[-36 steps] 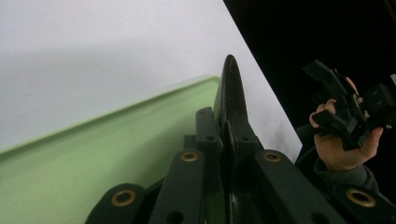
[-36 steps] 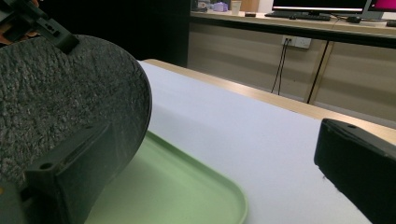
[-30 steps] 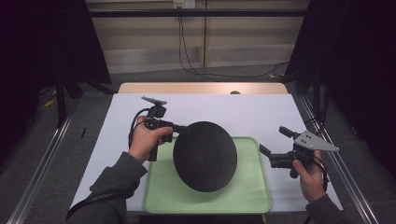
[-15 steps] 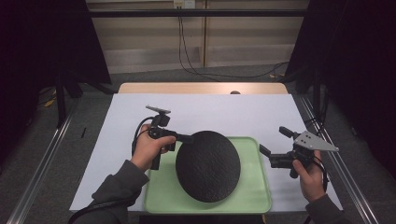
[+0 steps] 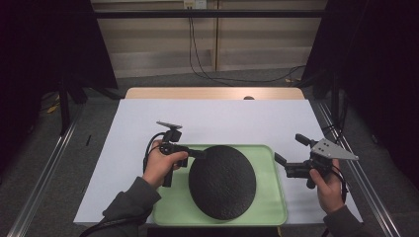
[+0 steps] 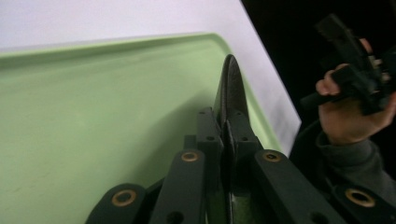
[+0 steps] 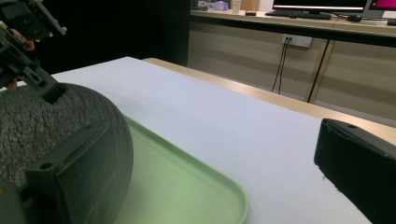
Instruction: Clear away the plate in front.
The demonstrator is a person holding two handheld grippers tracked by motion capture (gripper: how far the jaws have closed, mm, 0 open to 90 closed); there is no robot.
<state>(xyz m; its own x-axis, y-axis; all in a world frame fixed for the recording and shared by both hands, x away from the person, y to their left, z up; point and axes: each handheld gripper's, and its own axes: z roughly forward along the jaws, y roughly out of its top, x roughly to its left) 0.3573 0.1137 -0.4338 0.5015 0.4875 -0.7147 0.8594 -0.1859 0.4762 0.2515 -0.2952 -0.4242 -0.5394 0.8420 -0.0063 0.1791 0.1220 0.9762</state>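
Note:
A round black rough-surfaced disc (image 5: 222, 181) lies over the green tray (image 5: 269, 210) and covers most of its middle. My left gripper (image 5: 200, 154) is shut on the disc's far left rim. In the left gripper view the jaws (image 6: 224, 123) pinch the thin edge of the disc (image 6: 232, 88) above the tray (image 6: 93, 116). My right gripper (image 5: 289, 149) is open just right of the tray and holds nothing. In the right gripper view the disc (image 7: 46, 116) rises beside the left jaw, with the left gripper (image 7: 49, 91) on its far rim.
The tray sits at the front edge of a white sheet (image 5: 222, 121) on the table. A strip of wooden tabletop (image 5: 212, 93) shows at the back. Dark floor and metal rails flank the table on both sides.
The disc has come down from a raised, tilted pose to low over the tray. The left hand moved down and toward the person with it. The right gripper stayed put.

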